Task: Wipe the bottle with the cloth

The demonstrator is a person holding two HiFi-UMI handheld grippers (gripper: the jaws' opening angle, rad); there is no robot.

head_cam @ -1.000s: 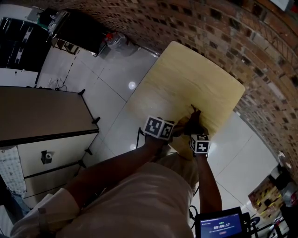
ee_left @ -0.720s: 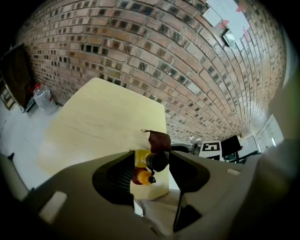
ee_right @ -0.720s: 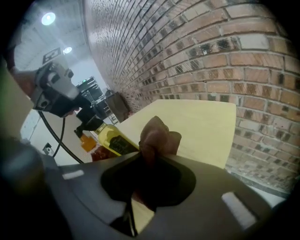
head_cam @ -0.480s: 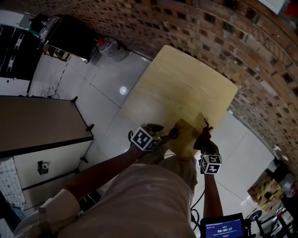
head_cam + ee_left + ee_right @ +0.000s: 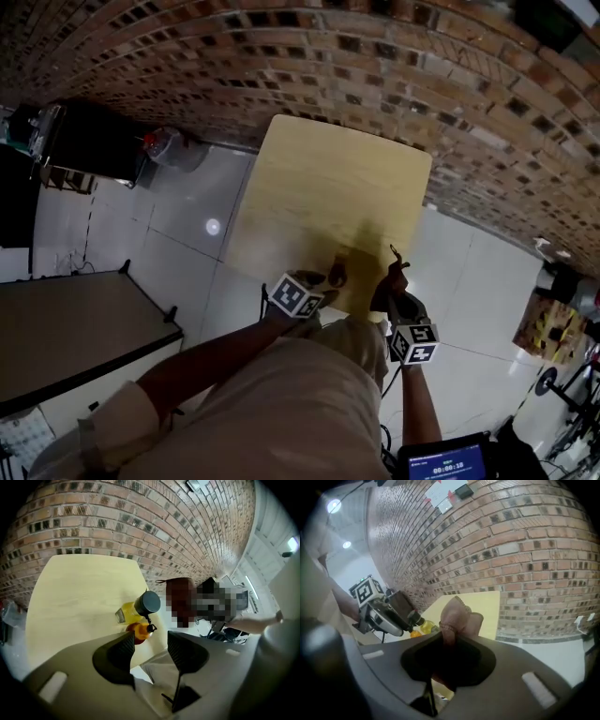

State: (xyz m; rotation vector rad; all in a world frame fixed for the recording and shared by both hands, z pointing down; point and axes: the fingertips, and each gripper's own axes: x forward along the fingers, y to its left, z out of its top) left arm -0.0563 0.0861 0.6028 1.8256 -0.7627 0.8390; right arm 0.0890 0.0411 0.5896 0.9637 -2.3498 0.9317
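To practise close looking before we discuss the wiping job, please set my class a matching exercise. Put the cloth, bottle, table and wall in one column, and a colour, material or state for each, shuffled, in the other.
Column one:
1 cloth
2 bottle
3 table
4 wall

Column two:
A red-brown brick
B pale wood
C yellow, with a dark cap
D pinched in the right gripper

Pairs: 1-D, 2-C, 3-B, 4-A
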